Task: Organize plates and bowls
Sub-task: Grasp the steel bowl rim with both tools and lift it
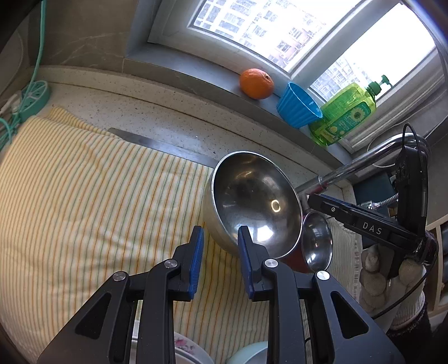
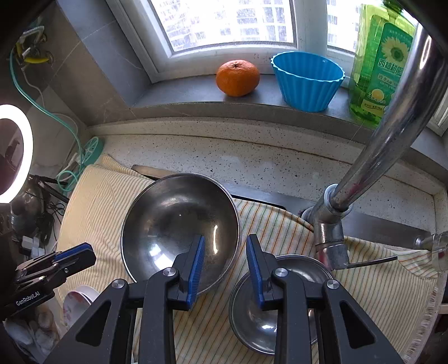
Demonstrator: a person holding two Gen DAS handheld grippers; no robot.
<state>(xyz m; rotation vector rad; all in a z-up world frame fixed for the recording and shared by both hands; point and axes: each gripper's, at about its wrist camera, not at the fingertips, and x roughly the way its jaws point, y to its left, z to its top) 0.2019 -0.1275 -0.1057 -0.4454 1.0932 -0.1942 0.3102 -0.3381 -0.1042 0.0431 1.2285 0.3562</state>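
Two steel bowls sit on the striped cloth: a large bowl [image 2: 179,229] and, just beside it, a small bowl [image 2: 268,305]. Left gripper [image 1: 219,238] and right gripper [image 2: 225,246] hover spread, holding nothing. Judged step: approach. Next move calls for pinching a rim.

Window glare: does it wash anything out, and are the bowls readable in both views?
Left wrist: window blown white; large bowl sharp, with small highlights. Right wrist: window again overexposed, ring light clipped; both bowls clear, fisheye bends the faucet.
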